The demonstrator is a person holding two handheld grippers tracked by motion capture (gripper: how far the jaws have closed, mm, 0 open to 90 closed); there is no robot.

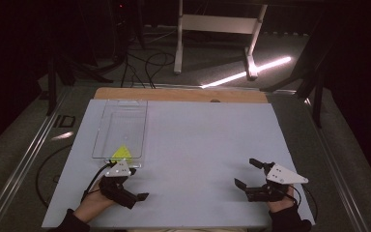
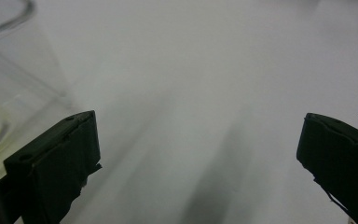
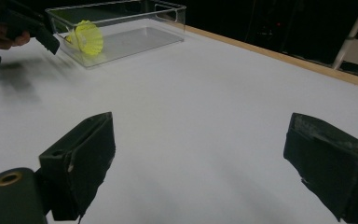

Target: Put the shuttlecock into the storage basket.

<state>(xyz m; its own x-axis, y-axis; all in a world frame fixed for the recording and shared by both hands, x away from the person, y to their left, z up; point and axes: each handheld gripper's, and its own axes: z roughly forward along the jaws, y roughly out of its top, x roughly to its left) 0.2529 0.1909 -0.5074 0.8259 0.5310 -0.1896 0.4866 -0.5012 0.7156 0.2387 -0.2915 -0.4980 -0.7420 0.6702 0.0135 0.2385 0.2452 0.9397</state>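
1. A white table [image 1: 198, 159] carries a clear plastic tray [image 1: 121, 128] that lies along its left edge, running from the far-left corner towards the near edge.
2. A yellow shuttlecock [image 1: 121, 153] lies inside the tray at its near end, on its side as the right gripper view shows it [image 3: 87, 37].
3. The left gripper [image 1: 125, 186] sits near the table's near-left corner, just outside the tray's near end. Its jaws stand wide apart and hold nothing.
4. The right gripper [image 1: 248, 175] rests by the near-right corner, well apart from the tray. Its jaws are also spread wide and empty.
5. The work in hand appears to concern the shuttlecock, and the left gripper is the one placed to reach it.
6. To do that well, the left gripper would probably best come over the tray's near wall from above, then close gently on the cork or lower skirt, since the feather skirt looks light and easy to crush.
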